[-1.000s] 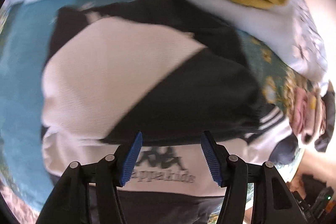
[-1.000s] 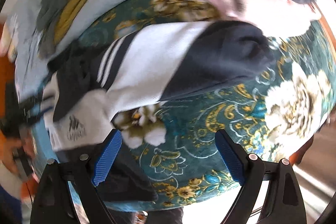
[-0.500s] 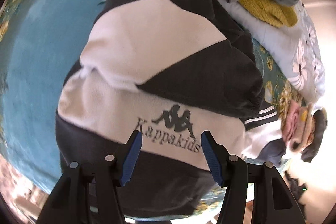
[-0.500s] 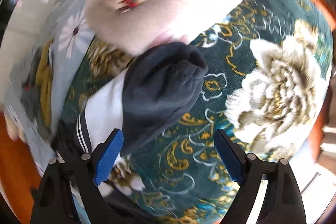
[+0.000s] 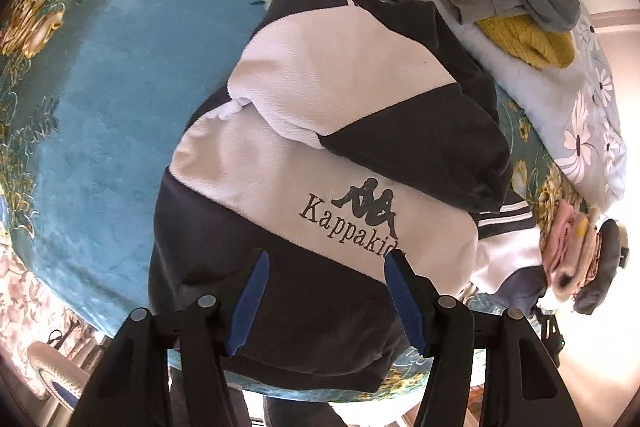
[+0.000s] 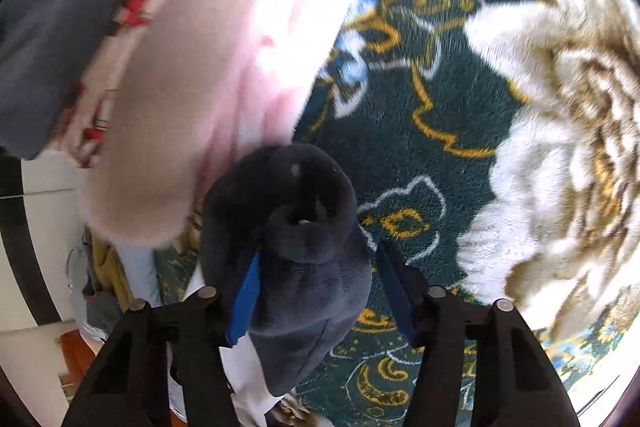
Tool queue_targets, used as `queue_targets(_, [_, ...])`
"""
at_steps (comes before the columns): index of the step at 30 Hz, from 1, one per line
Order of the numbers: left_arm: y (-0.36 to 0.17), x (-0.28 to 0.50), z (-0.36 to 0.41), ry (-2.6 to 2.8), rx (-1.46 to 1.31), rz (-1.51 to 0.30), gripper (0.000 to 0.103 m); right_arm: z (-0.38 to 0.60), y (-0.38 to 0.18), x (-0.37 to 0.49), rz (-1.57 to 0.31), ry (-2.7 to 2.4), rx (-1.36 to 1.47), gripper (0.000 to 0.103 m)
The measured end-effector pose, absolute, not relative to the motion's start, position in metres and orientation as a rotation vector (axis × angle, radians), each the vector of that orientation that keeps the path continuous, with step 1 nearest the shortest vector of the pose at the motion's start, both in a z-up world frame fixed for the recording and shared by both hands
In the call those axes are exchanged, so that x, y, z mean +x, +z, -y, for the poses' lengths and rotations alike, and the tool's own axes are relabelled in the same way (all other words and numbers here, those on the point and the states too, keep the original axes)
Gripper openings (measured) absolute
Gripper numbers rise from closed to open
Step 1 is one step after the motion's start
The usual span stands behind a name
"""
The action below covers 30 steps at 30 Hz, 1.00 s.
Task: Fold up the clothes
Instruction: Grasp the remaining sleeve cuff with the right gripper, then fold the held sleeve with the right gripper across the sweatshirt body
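**Second sleeve next on the half-folded sweatshirt**

The black-and-white fleece sweatshirt [image 5: 320, 155] lies on the plush teal floral blanket [image 5: 100, 99], one sleeve already laid across its chest. The left gripper [image 5: 324, 291] hovers over the hem, jaws apart and empty. The right gripper [image 6: 316, 291] has just been closing around the dark, soft, tubular cuff [image 6: 292, 227] of the other sleeve; the cuff sits between the jaws, though a gap shows beside one pad, so no firm grip yet. The next move likely calls for pinching the cuff and drawing it across. A pink folded stack [image 6: 208, 75] lies just beside.
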<state>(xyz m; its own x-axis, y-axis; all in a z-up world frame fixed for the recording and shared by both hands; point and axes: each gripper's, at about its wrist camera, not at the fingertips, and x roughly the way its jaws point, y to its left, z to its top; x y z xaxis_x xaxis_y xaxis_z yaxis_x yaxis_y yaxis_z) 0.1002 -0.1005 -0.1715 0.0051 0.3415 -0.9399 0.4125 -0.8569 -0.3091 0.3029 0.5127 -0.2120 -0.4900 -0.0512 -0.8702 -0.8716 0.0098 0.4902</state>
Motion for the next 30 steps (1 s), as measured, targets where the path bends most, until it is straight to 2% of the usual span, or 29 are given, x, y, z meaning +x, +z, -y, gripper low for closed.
queue_targets(3, [-0.168,0.102,0.1,-2.039,2.2,-0.796,0.064,-0.515,-0.216,0.302,-1.652,1.511,-0.907,0.052])
queue_targets(11, [-0.163,0.108,0.109,-2.082,2.214,-0.791,0.065,-0.512,-0.193,0.283,-1.555,1.581,-0.932,0.025])
queue_targets(19, [-0.167,0.113,0.134,-2.064,2.19,-0.955,0.065,-0.457,-0.098,0.252,-1.324,1.874,-0.941,0.021])
queue_targets(23, [-0.159,0.106,0.149,-2.115,2.158,-0.969,0.065,-0.413,-0.049,0.222,-1.228,2.076,-0.97,0.021])
queue_targets(30, [-0.151,0.108,0.195,-2.18,2.058,-1.054,0.066,-0.326,-0.005,0.141,-1.288,2.33,-1.007,0.021])
